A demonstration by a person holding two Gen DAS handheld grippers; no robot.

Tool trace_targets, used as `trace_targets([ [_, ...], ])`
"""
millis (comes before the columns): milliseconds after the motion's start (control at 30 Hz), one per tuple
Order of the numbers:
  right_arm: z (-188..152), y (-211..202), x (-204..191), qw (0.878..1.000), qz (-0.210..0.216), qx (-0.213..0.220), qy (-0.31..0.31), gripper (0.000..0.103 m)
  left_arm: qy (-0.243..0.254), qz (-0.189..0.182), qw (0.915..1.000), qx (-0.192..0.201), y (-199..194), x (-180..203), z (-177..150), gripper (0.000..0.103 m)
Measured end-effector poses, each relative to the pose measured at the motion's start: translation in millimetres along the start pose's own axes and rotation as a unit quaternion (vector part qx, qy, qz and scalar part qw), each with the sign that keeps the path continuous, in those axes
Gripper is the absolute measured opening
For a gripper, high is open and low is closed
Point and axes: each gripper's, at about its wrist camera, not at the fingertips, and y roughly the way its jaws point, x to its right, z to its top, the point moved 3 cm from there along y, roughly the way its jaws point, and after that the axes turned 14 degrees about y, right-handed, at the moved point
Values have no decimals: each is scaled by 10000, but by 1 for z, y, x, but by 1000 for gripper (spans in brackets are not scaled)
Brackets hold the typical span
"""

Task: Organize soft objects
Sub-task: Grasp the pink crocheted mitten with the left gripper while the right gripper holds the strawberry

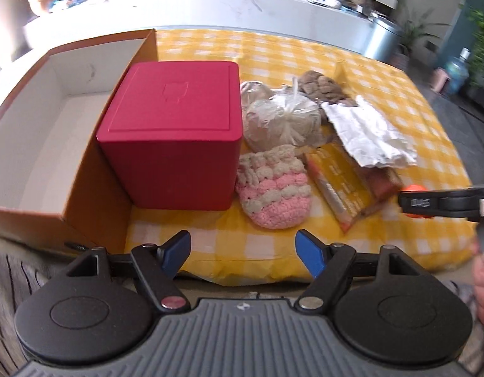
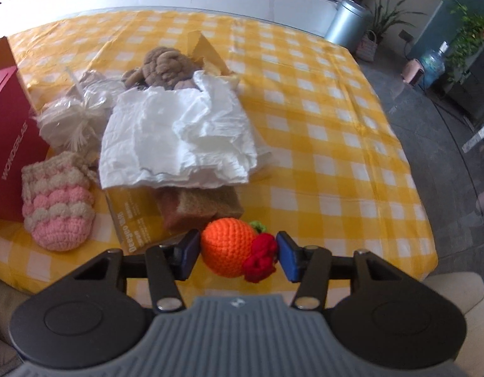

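Yellow-checked cloth (image 2: pixel 320 132) covers the table. Above its near edge the right gripper (image 2: pixel 239 254) clamps an orange crocheted fruit (image 2: pixel 228 248) with a red bow, one pad on each side. Beyond lie crumpled white paper (image 2: pixel 179 138), a pink-and-cream knitted pouch (image 1: pixel 273 191) and a red box (image 1: pixel 173 132). The left gripper (image 1: pixel 243 251) gapes wide, empty.

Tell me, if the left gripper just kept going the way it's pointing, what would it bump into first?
Most likely the pink and cream crocheted pouch, which lies straight ahead of the open left gripper on the yellow checked cloth. The red box sits just left of that line, though depth is hard to judge.
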Motion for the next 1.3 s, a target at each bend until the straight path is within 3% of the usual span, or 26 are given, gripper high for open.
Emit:
trace_targets([
  [200, 2, 1, 28, 9956, 415, -19, 836, 53, 158, 445, 9988, 85, 35, 48, 4, 89],
  [367, 2, 5, 32, 9924, 738, -51, 986, 53, 479, 646, 9956, -478, 64, 63, 16, 89],
  [500, 3, 11, 35, 9877, 1034, -167, 1161, 53, 151, 802, 9931, -840, 86, 55, 23, 89],
  [633, 3, 14, 32, 9867, 1172, -237, 1105, 53, 37, 448, 9918, -1194, 109, 54, 32, 89],
  [767, 1, 11, 26, 9871, 1287, -218, 932, 53, -115, 776, 9902, -1157, 116, 52, 43, 92],
  [1000, 0, 11, 28, 9852, 1402, -193, 962, 53, -580, 800, 9891, -1091, 122, 45, 46, 98],
  [1167, -1, 10, 29, 9847, 1444, -163, 966, 53, -934, 583, 9901, -872, 112, 30, 37, 67],
  [1200, -1, 10, 29, 9844, 1464, -152, 961, 53, -913, 493, 9909, -856, 110, 26, 35, 63],
  [1267, -1, 9, 29, 9842, 1479, -156, 961, 53, -723, 320, 9932, -849, 106, 22, 32, 42],
  [1300, -1, 10, 29, 9840, 1485, -162, 972, 53, -592, 200, 9943, -865, 103, 20, 30, 38],
])
